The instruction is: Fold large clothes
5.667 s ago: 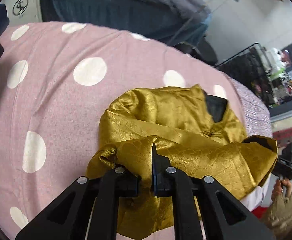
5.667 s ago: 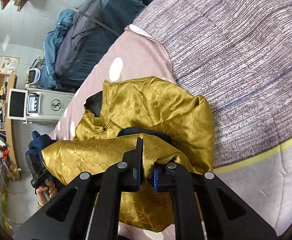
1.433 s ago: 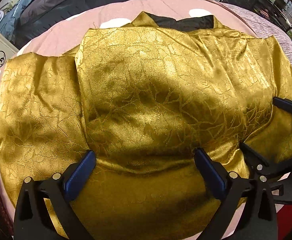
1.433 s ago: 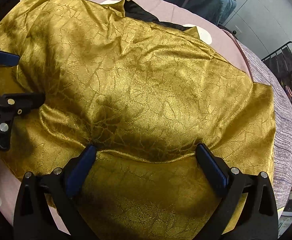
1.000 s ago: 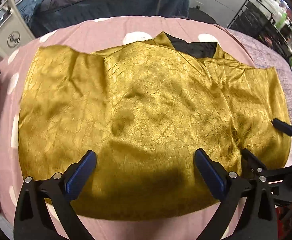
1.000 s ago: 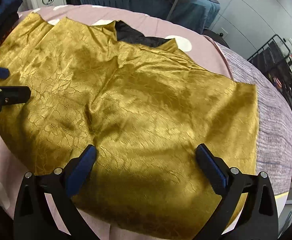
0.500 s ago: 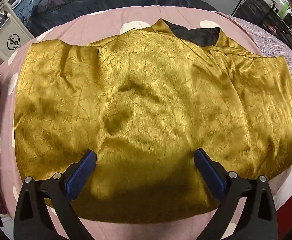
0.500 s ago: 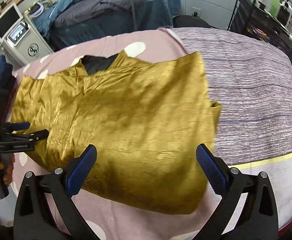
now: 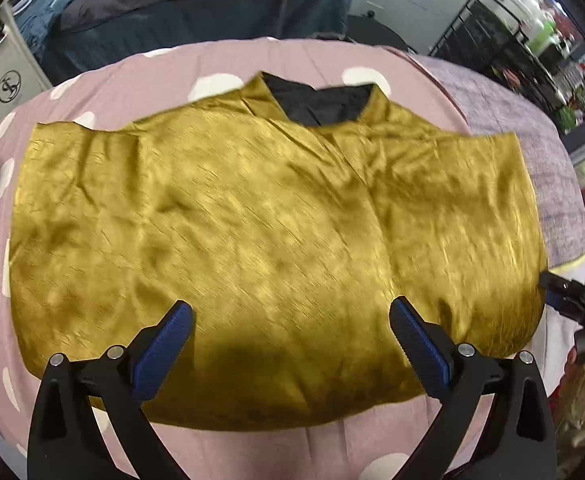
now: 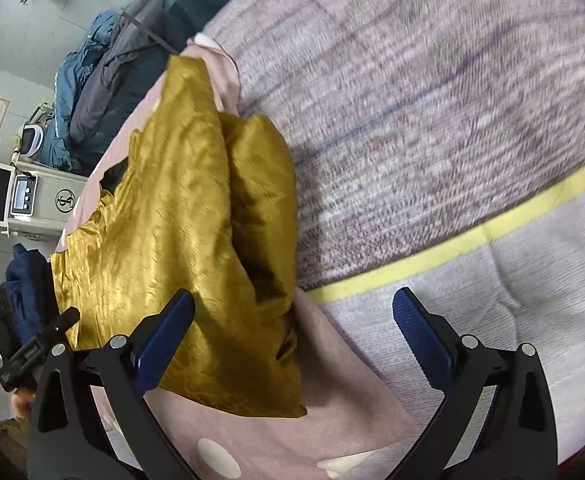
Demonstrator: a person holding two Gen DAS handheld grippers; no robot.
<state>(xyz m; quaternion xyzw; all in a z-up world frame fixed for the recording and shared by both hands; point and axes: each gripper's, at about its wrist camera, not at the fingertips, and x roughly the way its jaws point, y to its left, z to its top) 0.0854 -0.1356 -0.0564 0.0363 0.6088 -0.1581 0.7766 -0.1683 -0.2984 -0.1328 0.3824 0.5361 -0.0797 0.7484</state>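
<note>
- Now the gold garment [image 9: 268,216] lies spread flat on the bed, on a pink polka-dot cover [image 9: 140,68], with its black-lined collar [image 9: 318,104] at the far edge and its hem at the near edge.
- Its long axis runs left to right across the bed; one sleeve reaches the left end and the other the right end, where the cover gives way to a striped mauve blanket [image 10: 432,100].
- The left gripper [image 9: 290,316] hovers over the near hem about midway along the cloth, jaws spread wide with nothing between them; the blue pads [image 9: 164,340] sit above the fabric, and I cannot tell whether they touch it.
- The right gripper [image 10: 292,312] is off the right end of the garment, jaws likewise wide apart and empty. In its own view the right sleeve end [image 10: 260,184] lies just ahead and to the left of the jaws, bunched into a soft fold.
- From the left wrist view the right gripper [image 9: 572,300] shows only as a tip beside the garment's right edge.
- Judging by this layout, the right hand is the nearer one to the right sleeve, so a first fold would likely bring that sleeve leftward across the body.
- The cloth looks slick and shiny, so it may slide during a pinch.
</note>
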